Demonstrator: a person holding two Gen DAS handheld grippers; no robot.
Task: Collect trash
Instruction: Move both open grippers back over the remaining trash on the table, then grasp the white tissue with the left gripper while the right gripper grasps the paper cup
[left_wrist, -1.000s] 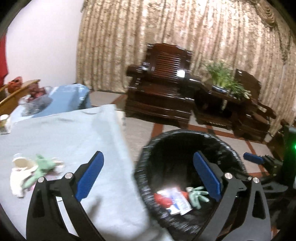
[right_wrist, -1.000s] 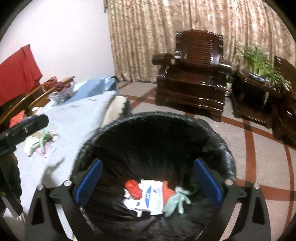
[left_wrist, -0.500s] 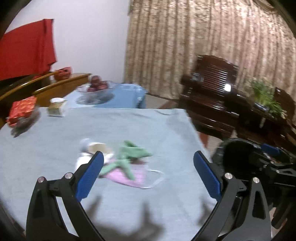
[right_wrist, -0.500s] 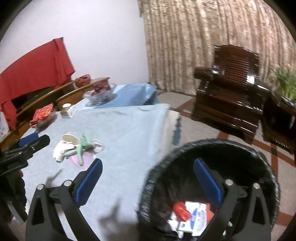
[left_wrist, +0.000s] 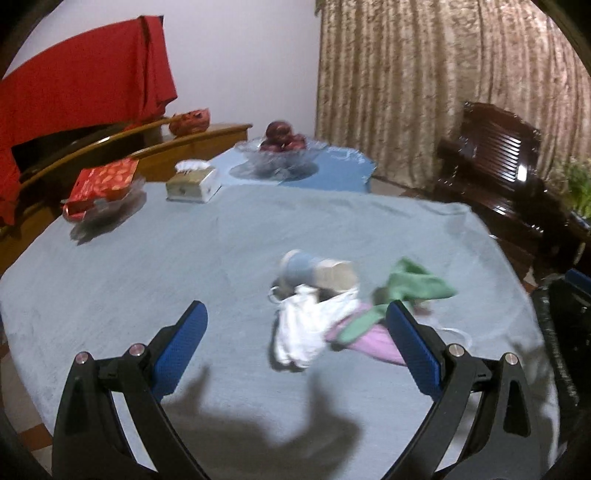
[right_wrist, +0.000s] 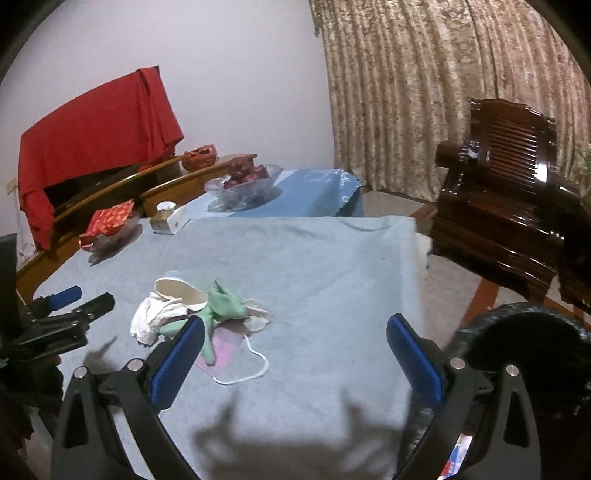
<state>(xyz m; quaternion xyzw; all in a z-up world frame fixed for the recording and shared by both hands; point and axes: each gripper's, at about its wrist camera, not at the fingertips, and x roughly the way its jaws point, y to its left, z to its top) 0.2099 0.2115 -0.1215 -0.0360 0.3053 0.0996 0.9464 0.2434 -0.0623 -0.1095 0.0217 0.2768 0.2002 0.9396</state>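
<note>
A trash pile lies on the table's grey-blue cloth (left_wrist: 147, 266): a tipped paper cup (left_wrist: 317, 273), a white glove (left_wrist: 303, 328), a green glove (left_wrist: 410, 291) and a pink face mask (left_wrist: 373, 339). My left gripper (left_wrist: 295, 339) is open and empty, hovering just before the pile. The right wrist view shows the same paper cup (right_wrist: 181, 291), white glove (right_wrist: 155, 321), green glove (right_wrist: 221, 306) and mask (right_wrist: 229, 354). My right gripper (right_wrist: 295, 350) is open and empty, right of the pile. The black-lined trash bin (right_wrist: 524, 350) stands beyond the table's right edge.
A tissue box (left_wrist: 192, 184), a red packet on a glass dish (left_wrist: 99, 188) and a glass bowl of red fruit (left_wrist: 277, 151) stand at the table's far side. A dark wooden armchair (right_wrist: 509, 206) stands to the right. A red cloth (right_wrist: 96, 129) hangs behind.
Both grippers have swung left from above the trash bin to over the table. The trash pile has come close in front of the left gripper. Both stay open and empty.
</note>
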